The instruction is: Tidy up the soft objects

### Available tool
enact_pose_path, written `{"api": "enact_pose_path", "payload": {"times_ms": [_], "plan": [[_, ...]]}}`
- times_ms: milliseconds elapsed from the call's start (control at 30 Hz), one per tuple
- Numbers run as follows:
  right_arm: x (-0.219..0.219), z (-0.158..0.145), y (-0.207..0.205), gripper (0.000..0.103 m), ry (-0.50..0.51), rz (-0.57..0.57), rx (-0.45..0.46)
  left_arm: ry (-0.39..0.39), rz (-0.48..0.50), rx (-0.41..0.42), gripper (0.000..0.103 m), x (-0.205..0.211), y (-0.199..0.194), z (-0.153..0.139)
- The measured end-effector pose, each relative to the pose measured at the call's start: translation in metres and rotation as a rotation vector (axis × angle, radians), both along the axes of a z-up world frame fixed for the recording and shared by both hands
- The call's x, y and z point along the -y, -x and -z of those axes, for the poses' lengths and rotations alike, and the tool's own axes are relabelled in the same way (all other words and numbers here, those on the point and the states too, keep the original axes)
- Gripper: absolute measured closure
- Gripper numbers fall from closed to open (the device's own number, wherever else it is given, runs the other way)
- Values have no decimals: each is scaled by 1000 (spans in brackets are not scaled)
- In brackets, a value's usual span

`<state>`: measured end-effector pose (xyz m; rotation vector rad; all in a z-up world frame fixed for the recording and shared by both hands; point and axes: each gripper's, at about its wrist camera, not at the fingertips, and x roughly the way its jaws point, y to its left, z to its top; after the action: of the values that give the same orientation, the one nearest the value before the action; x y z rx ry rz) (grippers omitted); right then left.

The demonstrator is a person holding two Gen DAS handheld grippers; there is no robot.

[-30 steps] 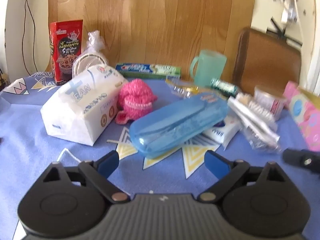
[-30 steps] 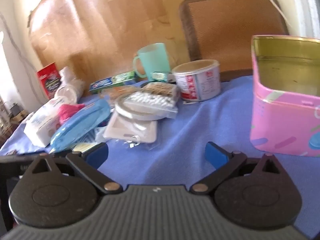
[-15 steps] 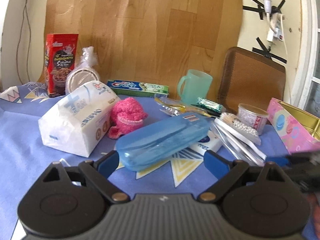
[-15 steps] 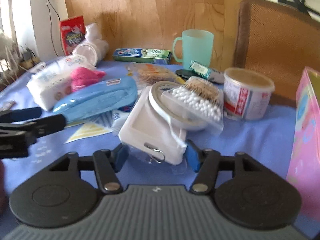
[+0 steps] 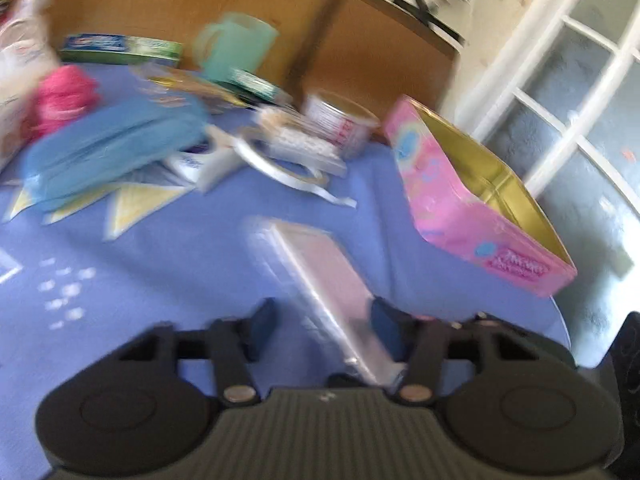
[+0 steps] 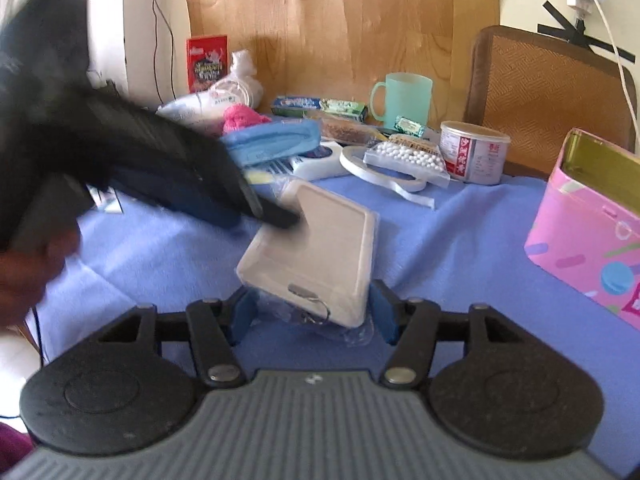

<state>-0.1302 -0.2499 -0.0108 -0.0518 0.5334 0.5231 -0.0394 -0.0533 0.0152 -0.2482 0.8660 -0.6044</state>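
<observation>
A flat white case (image 6: 320,248) in a clear wrapper hangs tilted above the blue cloth. My right gripper (image 6: 314,314) is shut on its near edge. My left gripper (image 6: 280,216) reaches in from the left to the case's far corner. The blurred left wrist view shows the case (image 5: 324,280) between the closing jaws of the left gripper (image 5: 324,330); the right pad touches it and the left pad stands off. A pink knitted piece (image 6: 240,116), a blue pouch (image 6: 272,142) and a tissue pack (image 6: 196,106) lie at the back left.
An open pink tin (image 6: 592,240) with a gold inside stands at the right. Behind are a green mug (image 6: 404,98), a lidded can (image 6: 474,152), a bag of cotton swabs (image 6: 408,156), a toothpaste box (image 6: 320,106) and a chair back (image 6: 552,92).
The right gripper shut on the white case and drew it off the pile toward me. The left gripper swung right to the case and its jaws narrowed around it.
</observation>
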Motion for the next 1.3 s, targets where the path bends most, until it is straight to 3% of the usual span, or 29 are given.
{"api": "enact_pose_path", "payload": {"times_ms": [67, 133, 267, 367, 433, 533, 600, 633, 733, 800, 900, 967, 1000, 1133, 1233, 1300], "plan": [[3, 2, 2, 41, -20, 3, 8, -1, 8, 13, 69, 13, 0, -9], [6, -1, 11, 41, -15, 39, 56, -9, 45, 92, 69, 33, 3, -25], [39, -25, 18, 41, -48, 170, 207, 9, 153, 221, 69, 87, -4, -67], [75, -44, 10, 41, -59, 295, 289, 26, 221, 270, 69, 145, -18, -79], [100, -53, 1, 41, -66, 375, 303, 19, 254, 270, 69, 185, -27, -80], [139, -54, -17, 39, -103, 494, 253, -27, 293, 263, 64, 230, -39, -71], [157, -50, -29, 26, -124, 566, 210, -70, 272, 262, 58, 246, -45, -62], [166, -47, -36, 9, -129, 591, 185, -74, 259, 258, 58, 245, -47, -59], [177, -44, -30, 5, -144, 632, 195, 8, 240, 255, 46, 209, -48, -61], [177, -47, -29, 6, -132, 601, 204, 45, 161, 315, 43, 161, -40, -68], [165, -57, -21, 20, -157, 547, 257, 60, -4, 386, 40, 74, -23, -61], [148, -66, -26, 41, -198, 454, 245, 4, -125, 370, 42, 29, -18, -50], [137, -70, -30, 42, -221, 384, 231, -30, -177, 357, 42, 9, -15, -43], [67, -72, -78, 40, -240, 203, 111, -44, -274, 305, 42, -53, 5, -22], [25, -61, -133, 20, -209, 207, 20, -23, -295, 264, 42, -85, 16, -11], [7, -48, -160, 18, -181, 238, -45, -11, -293, 245, 42, -99, 17, -9]]}}
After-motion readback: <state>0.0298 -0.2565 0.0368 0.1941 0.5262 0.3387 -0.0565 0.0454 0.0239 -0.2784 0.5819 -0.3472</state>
